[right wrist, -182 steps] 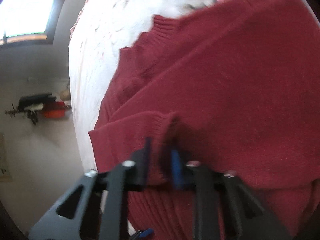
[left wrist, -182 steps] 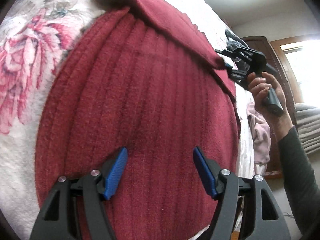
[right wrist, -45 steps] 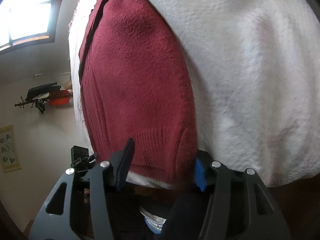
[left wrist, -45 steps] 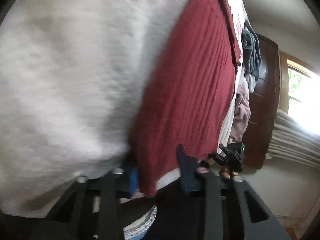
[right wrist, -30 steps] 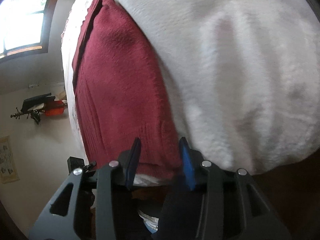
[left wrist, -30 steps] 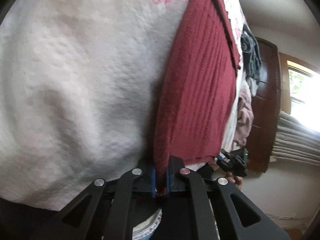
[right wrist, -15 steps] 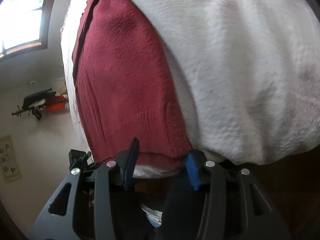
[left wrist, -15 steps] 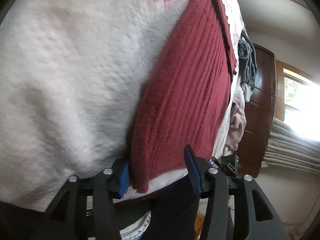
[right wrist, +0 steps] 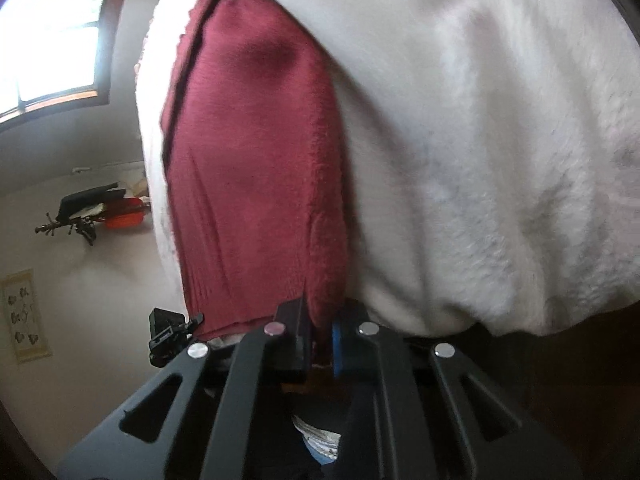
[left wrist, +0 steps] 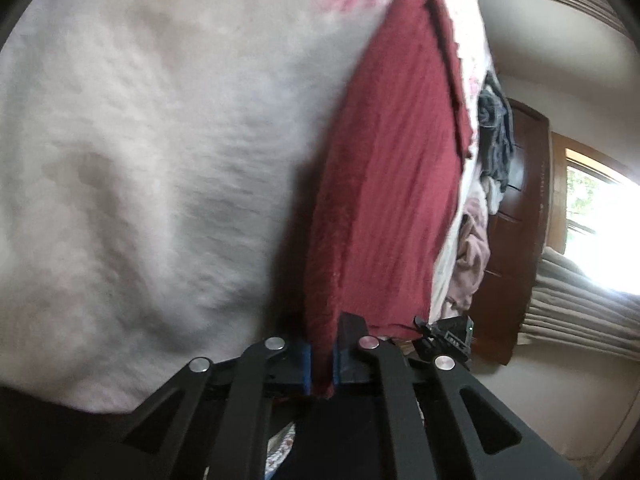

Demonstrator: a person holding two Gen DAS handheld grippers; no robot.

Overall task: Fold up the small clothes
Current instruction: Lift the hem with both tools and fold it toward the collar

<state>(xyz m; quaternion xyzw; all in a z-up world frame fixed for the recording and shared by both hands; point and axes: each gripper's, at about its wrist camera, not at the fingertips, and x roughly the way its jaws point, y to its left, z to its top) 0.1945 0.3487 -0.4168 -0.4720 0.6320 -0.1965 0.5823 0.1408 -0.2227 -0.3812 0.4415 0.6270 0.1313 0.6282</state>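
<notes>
Left gripper (left wrist: pixel 321 364): clenched on the near left corner of the red sweater (left wrist: pixel 384 184); half a second ago its jaws stood apart around that corner.
Red sweater: lies flat on the white bedspread (left wrist: pixel 152 152), its near hem at the bed's edge, stretched between the two grippers.
Right gripper (right wrist: pixel 320 344): clamped on the near right corner of the same hem; it too was spread open half a second ago.
Change: both corners have just been pinched.
Meaning: the hem looks ready to be lifted and carried over toward the far end, the next fold; the grasps seem shallow, so a corner could slip.
</notes>
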